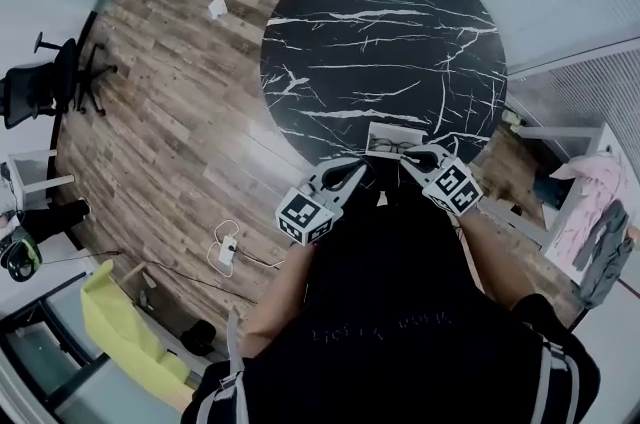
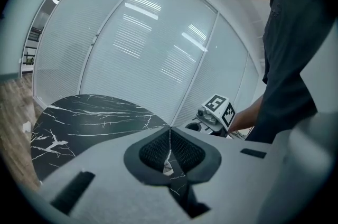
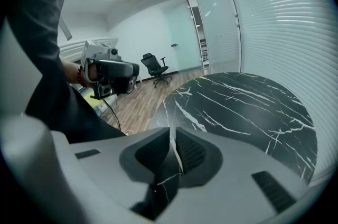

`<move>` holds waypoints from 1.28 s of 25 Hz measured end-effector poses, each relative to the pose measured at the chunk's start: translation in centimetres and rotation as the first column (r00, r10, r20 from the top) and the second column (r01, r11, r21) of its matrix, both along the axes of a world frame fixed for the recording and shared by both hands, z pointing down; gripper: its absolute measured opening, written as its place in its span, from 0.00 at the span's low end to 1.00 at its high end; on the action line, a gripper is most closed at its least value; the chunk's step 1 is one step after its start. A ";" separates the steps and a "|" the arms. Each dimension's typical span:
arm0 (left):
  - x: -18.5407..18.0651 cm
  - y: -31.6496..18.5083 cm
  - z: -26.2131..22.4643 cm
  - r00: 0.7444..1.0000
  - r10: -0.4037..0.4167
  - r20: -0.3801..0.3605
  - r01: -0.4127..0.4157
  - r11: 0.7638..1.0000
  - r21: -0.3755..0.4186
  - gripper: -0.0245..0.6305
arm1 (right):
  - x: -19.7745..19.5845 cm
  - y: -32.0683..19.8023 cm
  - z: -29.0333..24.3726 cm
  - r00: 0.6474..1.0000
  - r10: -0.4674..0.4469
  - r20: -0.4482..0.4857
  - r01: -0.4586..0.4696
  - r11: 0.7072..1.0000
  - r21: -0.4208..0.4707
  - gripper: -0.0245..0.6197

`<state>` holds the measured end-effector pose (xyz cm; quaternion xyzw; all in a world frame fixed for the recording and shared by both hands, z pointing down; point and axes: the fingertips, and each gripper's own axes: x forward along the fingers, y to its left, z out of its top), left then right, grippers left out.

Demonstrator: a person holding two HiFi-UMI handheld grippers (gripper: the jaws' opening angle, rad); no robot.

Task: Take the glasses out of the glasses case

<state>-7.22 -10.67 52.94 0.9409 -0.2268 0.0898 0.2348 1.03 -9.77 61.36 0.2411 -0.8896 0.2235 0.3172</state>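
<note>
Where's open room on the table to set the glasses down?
Nearly the whole marble table is bare: the far half and both sides of the glasses case. Only the near edge is crowded: the case, left gripper and right gripper sit close together.

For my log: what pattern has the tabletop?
The tabletop is black with white veins; head view.

An office: frosted glass partition walls (image 2: 132,43), a black swivel chair (image 1: 45,84), wood-plank floor (image 1: 170,102), round black marble table (image 1: 385,52).

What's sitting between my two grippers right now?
Head view: the glasses case lies on the table, at its near edge, between the left gripper and the right gripper.
</note>
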 end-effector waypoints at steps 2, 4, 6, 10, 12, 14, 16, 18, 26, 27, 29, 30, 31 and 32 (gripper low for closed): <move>0.4 -0.1 0.2 1.000 -0.005 0.006 0.005 1.000 -0.006 0.07 | 0.2 -0.1 0.6 0.999 -0.030 -0.023 0.030 1.000 0.000 0.10; 0.7 -0.1 0.3 1.000 -0.015 0.005 0.015 1.000 -0.012 0.07 | 0.2 0.0 1.1 0.998 -0.052 -0.024 0.052 0.999 -0.007 0.10; 1.1 0.0 0.2 1.000 -0.023 0.001 0.023 1.000 -0.019 0.07 | 0.1 0.0 1.8 0.996 -0.079 -0.035 0.078 0.997 -0.009 0.10; 2.1 0.4 0.3 1.000 -0.017 -0.007 0.017 0.999 -0.031 0.07 | -0.4 0.3 2.7 0.984 -0.151 -0.092 0.150 0.989 -0.014 0.10; 2.5 0.7 0.6 1.000 -0.023 -0.011 0.022 0.999 -0.042 0.07 | -0.4 0.5 3.4 0.970 -0.200 -0.140 0.200 0.980 -0.015 0.10; 2.6 0.9 0.9 1.000 -0.026 -0.012 0.026 0.998 -0.051 0.07 | -0.3 0.6 4.2 0.957 -0.233 -0.171 0.234 0.972 -0.018 0.10; 2.6 1.0 1.0 1.000 -0.027 -0.009 0.026 0.998 -0.054 0.07 | -0.4 0.5 5.1 0.951 -0.247 -0.186 0.247 0.969 -0.026 0.10; 2.6 1.1 1.2 1.000 -0.030 -0.009 0.030 0.998 -0.060 0.07 | -0.2 0.5 6.0 0.944 -0.260 -0.205 0.258 0.965 -0.037 0.10; 2.6 1.8 1.8 0.998 -0.062 -0.006 0.061 0.995 -0.083 0.07 | 0.4 0.8 8.8 0.908 -0.317 -0.274 0.311 0.948 -0.068 0.10; 2.5 1.9 1.9 0.998 -0.066 -0.005 0.066 0.994 -0.087 0.07 | 0.4 0.8 9.1 0.903 -0.323 -0.282 0.317 0.946 -0.068 0.10; 2.4 2.1 2.1 0.997 -0.076 -0.004 0.075 0.993 -0.094 0.07 | 0.5 0.9 9.5 0.896 -0.333 -0.295 0.327 0.942 -0.069 0.10; 2.3 2.1 2.2 0.997 -0.080 -0.003 0.079 0.992 -0.096 0.07 | 0.5 1.0 9.7 0.894 -0.334 -0.299 0.329 0.942 -0.071 0.10; 2.2 2.2 2.2 0.997 -0.083 -0.004 0.082 0.992 -0.098 0.07 | 0.5 1.0 9.9 0.893 -0.334 -0.302 0.327 0.942 -0.073 0.10; 2.2 2.2 2.2 0.996 -0.085 -0.006 0.084 0.992 -0.099 0.07 | 0.5 1.0 10.0 0.893 -0.332 -0.304 0.326 0.943 -0.074 0.10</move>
